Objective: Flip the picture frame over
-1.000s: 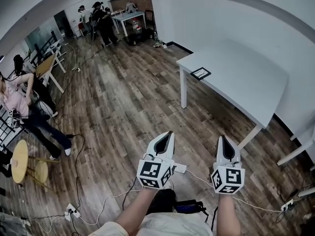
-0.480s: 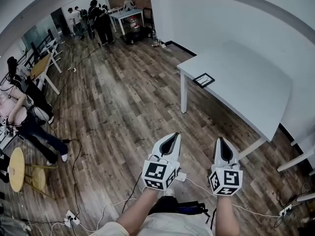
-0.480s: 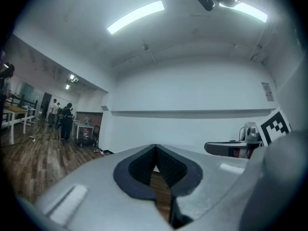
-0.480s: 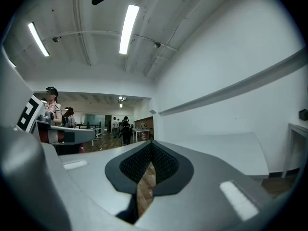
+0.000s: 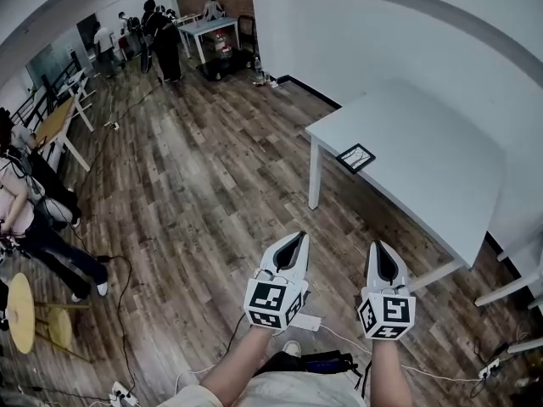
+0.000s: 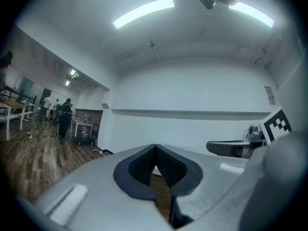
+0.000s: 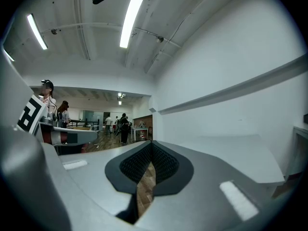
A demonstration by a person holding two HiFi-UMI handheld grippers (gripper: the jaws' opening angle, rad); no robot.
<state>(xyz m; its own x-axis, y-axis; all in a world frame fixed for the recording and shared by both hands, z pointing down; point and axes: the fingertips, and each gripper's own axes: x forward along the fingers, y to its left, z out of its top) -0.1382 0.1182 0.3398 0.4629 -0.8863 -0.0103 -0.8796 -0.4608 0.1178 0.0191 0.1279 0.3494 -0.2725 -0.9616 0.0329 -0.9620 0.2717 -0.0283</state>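
A small dark picture frame (image 5: pixel 355 157) lies flat near the left front corner of a white table (image 5: pixel 424 155), seen in the head view. Both grippers hang in the air well short of the table, over the wooden floor. My left gripper (image 5: pixel 297 236) is shut with nothing in it; its tips meet in the left gripper view (image 6: pixel 155 148). My right gripper (image 5: pixel 376 245) is shut and empty too, its tips closed in the right gripper view (image 7: pixel 151 144). The frame is far ahead and to the right of both.
Wooden floor (image 5: pixel 195 185) stretches ahead. Cables and a power strip (image 5: pixel 305 321) lie on the floor near my feet. People (image 5: pixel 161 36) stand at the far end by another table (image 5: pixel 206 28). A person (image 5: pixel 25 219) and a round stool (image 5: pixel 21 312) are at the left.
The view has moved forward toward the white table; the frame and table now sit lower and closer. Both grippers stay shut and held in front.
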